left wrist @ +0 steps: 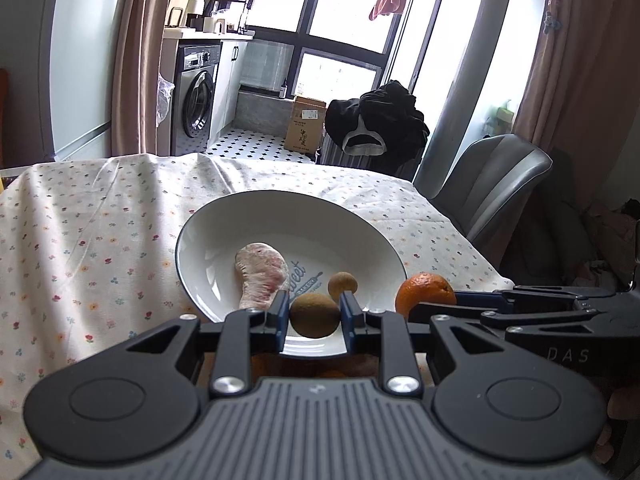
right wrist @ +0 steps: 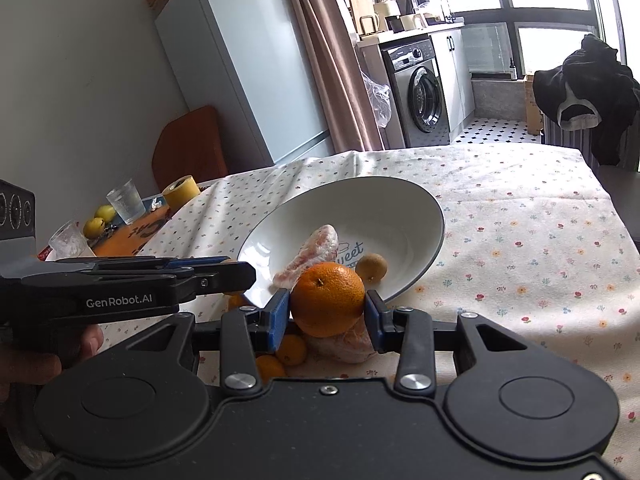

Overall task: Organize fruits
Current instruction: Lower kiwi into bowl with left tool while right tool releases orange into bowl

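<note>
Floral-cloth counter carries white bowl, already holding pomelo segment, one small brown fruit. Right hand-held gripper clamps orange; left hand-held gripper pinches second brown fruit. Kumquats left near edge.

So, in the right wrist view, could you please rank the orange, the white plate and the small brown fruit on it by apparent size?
1. White plate.
2. Orange, though it sits nearest the camera in the right gripper, which inflates it.
3. Small brown fruit.
</note>
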A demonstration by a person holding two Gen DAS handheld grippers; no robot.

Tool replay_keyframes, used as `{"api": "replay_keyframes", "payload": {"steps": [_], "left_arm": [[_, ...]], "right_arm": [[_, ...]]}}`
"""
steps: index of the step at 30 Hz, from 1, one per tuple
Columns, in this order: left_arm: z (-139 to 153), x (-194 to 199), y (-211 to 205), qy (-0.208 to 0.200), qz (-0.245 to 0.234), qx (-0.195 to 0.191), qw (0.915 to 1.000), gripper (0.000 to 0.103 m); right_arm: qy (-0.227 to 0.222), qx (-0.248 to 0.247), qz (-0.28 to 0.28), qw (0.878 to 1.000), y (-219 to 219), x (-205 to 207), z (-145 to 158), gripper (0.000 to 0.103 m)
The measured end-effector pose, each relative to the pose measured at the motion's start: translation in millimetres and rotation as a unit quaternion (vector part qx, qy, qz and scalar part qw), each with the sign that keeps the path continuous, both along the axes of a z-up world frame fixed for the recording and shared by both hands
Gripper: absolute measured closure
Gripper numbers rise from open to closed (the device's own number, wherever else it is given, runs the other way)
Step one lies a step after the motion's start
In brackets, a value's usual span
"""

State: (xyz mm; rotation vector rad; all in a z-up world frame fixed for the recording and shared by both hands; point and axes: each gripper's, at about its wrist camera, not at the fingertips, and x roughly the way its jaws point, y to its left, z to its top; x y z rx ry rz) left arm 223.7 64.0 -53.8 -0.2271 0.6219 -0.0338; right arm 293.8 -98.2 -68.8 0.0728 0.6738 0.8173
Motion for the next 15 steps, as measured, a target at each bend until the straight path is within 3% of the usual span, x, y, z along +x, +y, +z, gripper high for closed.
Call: {"api": "replay_keyframes", "payload": {"steps": [15], "left_arm": [[-22.6, 31.8, 5.0, 0.034, 0.000, -0.018, 0.9993, 0.078]], "right_arm": [[0.004, -0.004, -0.009, 1.000, 5.7, 25.6, -3.5, 0.065]]}}
